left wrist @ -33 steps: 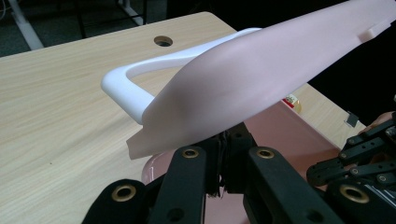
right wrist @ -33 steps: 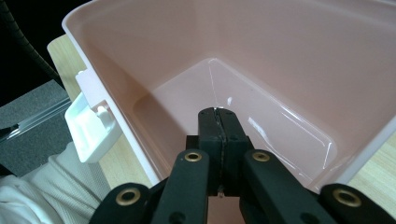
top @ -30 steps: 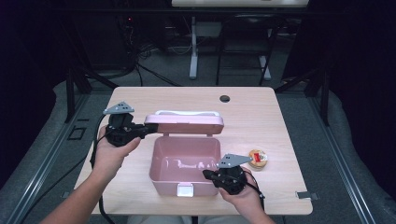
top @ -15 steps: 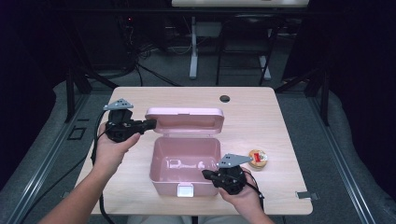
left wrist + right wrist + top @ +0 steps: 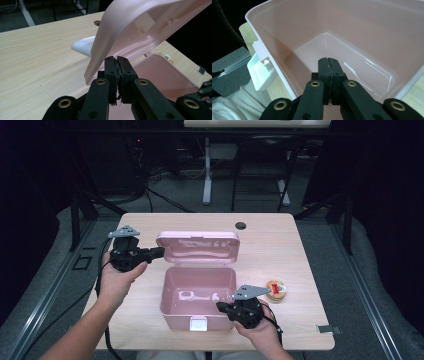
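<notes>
Lid [image 5: 140, 27] beside left gripper [image 5: 117, 60] jaws, upright

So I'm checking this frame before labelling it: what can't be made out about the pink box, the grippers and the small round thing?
- Round item, high view: too small to identify.
- Box right wall, high view: right gripper covers it; contact unclear.
- Lid, left gripper view: top cut off by the edge; whether the left gripper touches the rim is unclear.
- White latch, right gripper view: partly behind the wall.
</notes>
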`<state>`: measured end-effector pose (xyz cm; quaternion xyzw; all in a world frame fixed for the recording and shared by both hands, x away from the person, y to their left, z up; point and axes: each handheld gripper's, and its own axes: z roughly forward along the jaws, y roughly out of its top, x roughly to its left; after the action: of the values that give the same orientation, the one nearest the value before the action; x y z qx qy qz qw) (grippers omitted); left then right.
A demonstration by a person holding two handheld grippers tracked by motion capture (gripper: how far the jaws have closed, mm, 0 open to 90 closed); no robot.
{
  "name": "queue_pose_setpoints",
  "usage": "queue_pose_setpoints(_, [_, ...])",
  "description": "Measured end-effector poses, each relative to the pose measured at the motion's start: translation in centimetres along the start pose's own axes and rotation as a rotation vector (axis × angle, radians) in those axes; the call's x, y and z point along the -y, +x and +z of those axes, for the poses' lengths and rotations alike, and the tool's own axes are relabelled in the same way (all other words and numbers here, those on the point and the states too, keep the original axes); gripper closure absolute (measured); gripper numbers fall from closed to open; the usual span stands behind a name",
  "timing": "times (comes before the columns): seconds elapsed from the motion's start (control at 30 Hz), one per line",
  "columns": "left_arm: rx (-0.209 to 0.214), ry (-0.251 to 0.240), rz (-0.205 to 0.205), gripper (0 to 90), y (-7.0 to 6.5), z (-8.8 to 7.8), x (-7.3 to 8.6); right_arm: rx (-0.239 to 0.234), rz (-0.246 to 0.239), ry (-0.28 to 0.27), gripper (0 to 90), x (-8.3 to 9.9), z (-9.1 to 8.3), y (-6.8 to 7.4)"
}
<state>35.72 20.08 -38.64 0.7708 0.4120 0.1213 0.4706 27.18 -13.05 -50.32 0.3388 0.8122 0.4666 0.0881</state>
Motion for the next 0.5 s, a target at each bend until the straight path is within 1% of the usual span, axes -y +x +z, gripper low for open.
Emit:
queue_pose_setpoints(0.1, [-0.007,0.001,0.000,84.6,0.1,-0.1,0.1,0.001,0.000,-0.002,90.0,0.0,0.0,0.0])
queue_pose_setpoints(0.2, [-0.025,0.001,-0.005,80.7,0.3,-0.2,0.2,0.001,-0.001,-0.003,90.0,0.0,0.0,0.0])
queue_pose_setpoints(0.23, [-0.047,-0.012,-0.009,77.4,0.4,-0.2,0.3,0.001,-0.001,-0.003,90.0,0.0,0.0,0.0])
queue_pose_setpoints(0.27, [-0.066,-0.023,-0.009,70.5,0.5,-0.3,0.3,0.001,-0.001,-0.003,90.0,0.0,0.0,0.0])
queue_pose_setpoints(0.3, [-0.070,-0.034,-0.008,63.1,0.6,-0.3,0.3,0.001,-0.002,-0.003,90.0,0.0,0.0,0.0])
queue_pose_setpoints(0.33, [-0.076,-0.039,0.004,57.2,0.7,-0.1,0.3,0.000,-0.001,-0.004,90.0,0.0,0.0,0.0])
queue_pose_setpoints(0.37, [-0.091,-0.040,0.011,52.5,0.8,0.3,0.2,0.000,-0.001,-0.004,90.0,0.0,0.0,0.0])
queue_pose_setpoints(0.4, [-0.094,-0.040,0.019,50.4,1.0,0.7,0.1,0.000,-0.001,-0.003,90.0,0.0,0.0,0.0])
queue_pose_setpoints(0.43, [-0.091,-0.037,0.015,52.9,1.1,1.2,-0.1,0.000,-0.001,-0.003,90.0,0.0,0.1,0.0])
queue_pose_setpoints(0.47, [-0.101,-0.040,0.016,58.9,1.2,1.6,-0.2,0.000,-0.001,-0.003,90.0,0.0,0.1,0.0])
queue_pose_setpoints(0.5, [-0.114,-0.040,0.017,66.7,1.2,1.9,-0.3,0.000,-0.002,-0.003,90.0,0.0,0.1,0.0])
